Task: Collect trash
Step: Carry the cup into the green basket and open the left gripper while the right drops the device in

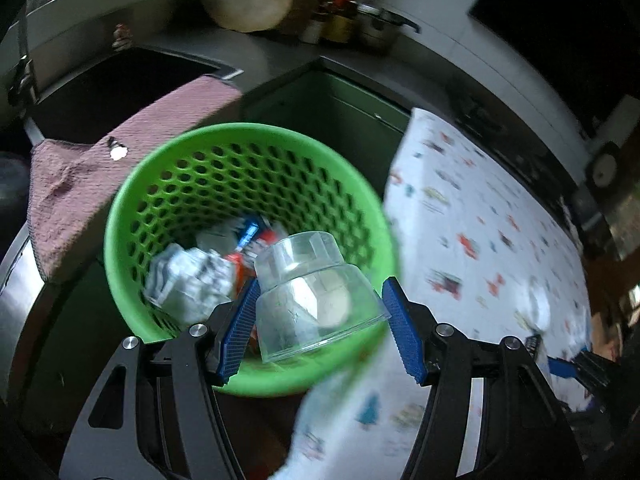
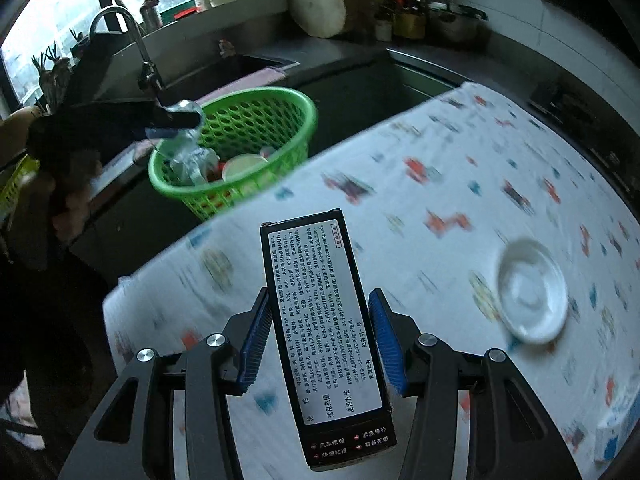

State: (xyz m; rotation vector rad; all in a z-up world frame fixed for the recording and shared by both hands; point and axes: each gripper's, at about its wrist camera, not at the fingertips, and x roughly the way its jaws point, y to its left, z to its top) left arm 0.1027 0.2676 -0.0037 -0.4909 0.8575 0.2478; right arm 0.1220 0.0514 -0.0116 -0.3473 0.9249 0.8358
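My left gripper (image 1: pixel 322 284) is shut on a clear plastic cup (image 1: pixel 316 292), held tilted over the green mesh basket (image 1: pixel 248 136). The basket holds crumpled paper (image 1: pixel 188 280) and coloured wrappers. The right wrist view shows the same basket (image 2: pixel 256 98) beside the sink, with the clear cup (image 2: pixel 182 134) above its near rim. My right gripper (image 2: pixel 319 294) is shut on a black box (image 2: pixel 324 320) with a white printed label. It holds the box above the patterned tablecloth (image 2: pixel 440 200), apart from the basket.
A white saucer (image 2: pixel 532 296) lies on the cloth at right. A faucet (image 2: pixel 120 28) and dark sink stand behind the basket, and a pink towel (image 1: pixel 100 184) hangs over the sink edge. A round chopping block (image 2: pixel 318 4), bottles and a pot line the back counter.
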